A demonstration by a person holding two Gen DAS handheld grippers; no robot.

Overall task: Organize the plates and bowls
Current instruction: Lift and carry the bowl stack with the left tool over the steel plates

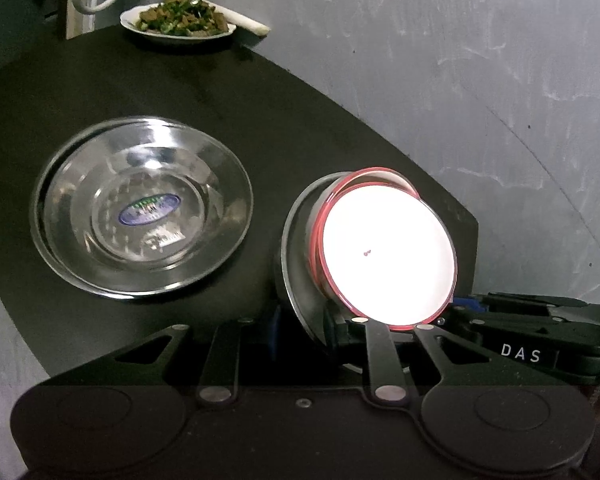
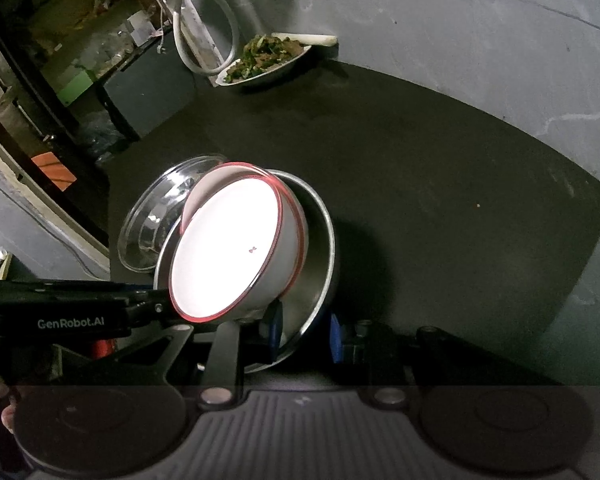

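Bowls first: a white red-rimmed bowl (image 1: 388, 256) sits nested in a steel bowl (image 1: 296, 248), and the pair is tipped steeply, mouths turned toward the cameras. The left gripper (image 1: 308, 324) has its jaws drawn close, pinching the steel rim on one side. The right gripper (image 2: 305, 336) pinches the same rim on the opposite side, jaws likewise narrow. Neither grip appears to clamp the white bowl itself, so it is only lying in the steel one.

That is the main risk. At this tilt the white bowl could slide out over the lower rim if the stack tips further or is jolted. A thin, smooth metal rim can also pivot or slip in a narrow pinch, and if the two hands move unevenly the bowl could twist free.

Whether the steel base touches the black table (image 1: 260, 120) I cannot tell.

At nine o'clock of the stack in the left wrist view lies a shiny dish with a sticker (image 1: 140, 212), near enough to be knocked. A dish of food (image 1: 178, 20) stands well apart at eleven o'clock.
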